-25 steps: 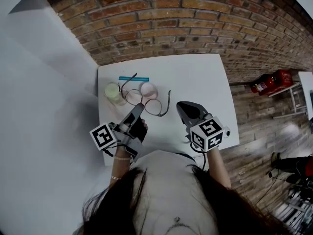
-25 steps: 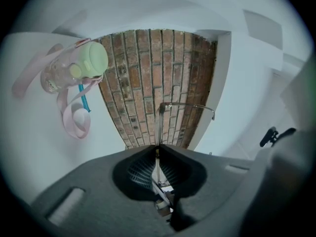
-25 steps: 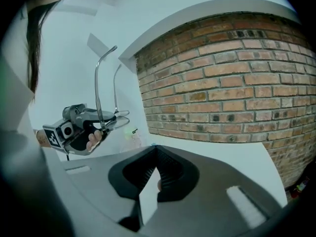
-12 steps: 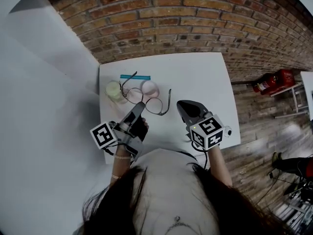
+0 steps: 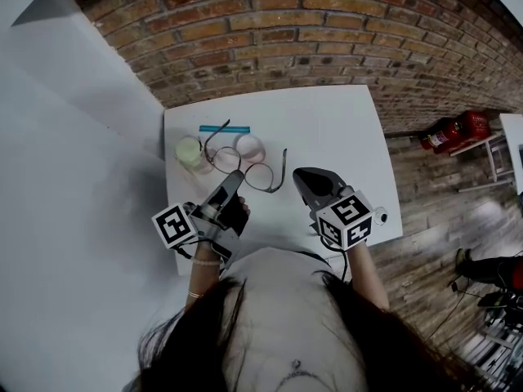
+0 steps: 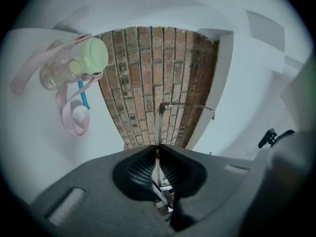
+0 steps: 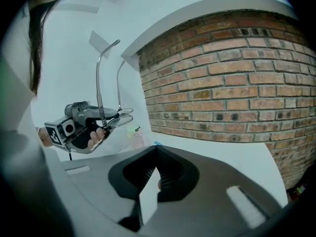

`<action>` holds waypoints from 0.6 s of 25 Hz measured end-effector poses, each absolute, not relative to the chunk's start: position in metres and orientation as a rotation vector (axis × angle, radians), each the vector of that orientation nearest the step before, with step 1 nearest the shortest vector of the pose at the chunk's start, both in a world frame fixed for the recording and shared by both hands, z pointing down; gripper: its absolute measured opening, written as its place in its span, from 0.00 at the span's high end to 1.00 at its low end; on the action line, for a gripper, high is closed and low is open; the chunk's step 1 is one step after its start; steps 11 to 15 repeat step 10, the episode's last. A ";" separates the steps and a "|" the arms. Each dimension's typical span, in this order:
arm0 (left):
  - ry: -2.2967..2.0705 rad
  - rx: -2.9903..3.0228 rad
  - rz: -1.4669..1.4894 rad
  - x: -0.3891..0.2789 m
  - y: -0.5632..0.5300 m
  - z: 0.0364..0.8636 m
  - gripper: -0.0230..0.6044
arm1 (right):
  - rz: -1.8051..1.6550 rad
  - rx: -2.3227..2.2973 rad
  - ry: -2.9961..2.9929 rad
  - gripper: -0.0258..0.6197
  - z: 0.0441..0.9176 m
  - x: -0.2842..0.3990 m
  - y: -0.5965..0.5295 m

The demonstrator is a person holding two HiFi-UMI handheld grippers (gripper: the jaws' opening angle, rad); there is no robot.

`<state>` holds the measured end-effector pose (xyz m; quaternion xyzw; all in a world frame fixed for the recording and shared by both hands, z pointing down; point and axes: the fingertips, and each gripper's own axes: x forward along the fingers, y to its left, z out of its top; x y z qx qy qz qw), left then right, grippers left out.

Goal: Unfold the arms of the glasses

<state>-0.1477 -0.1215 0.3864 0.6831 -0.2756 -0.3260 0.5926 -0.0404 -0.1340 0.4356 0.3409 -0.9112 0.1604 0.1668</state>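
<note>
Right gripper (image 5: 304,178) marginally leftward; white table (image 5: 327,129), brick wall (image 5: 286,31)

Thin-rimmed glasses (image 5: 258,177), both arms unfolded, held in left tongs (image 5: 235,175).

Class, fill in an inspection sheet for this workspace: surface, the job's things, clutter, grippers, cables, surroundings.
Surface: white table, set against a brick wall.
Job's things: glasses, held up off the table, both arms swung out from the frame.
Clutter: green-lidded bottle, pink round piece and teal straw, at the table's far left.
Grippers: left gripper shut on the glasses; right gripper shut with nothing between its jaws, apart from the glasses.
Cables: thin dark lead under the left gripper.
Surroundings: red fire extinguisher on the wooden floor.
</note>
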 end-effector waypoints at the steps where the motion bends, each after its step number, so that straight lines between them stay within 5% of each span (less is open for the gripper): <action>1: -0.638 1.588 -0.757 -0.148 -0.122 0.386 0.93 | 0.457 0.975 -2.593 0.95 0.435 -0.040 -0.134; 15: -0.627 1.580 -0.755 -0.149 -0.123 0.389 0.93 | 0.452 0.985 -2.593 0.95 0.434 -0.042 -0.136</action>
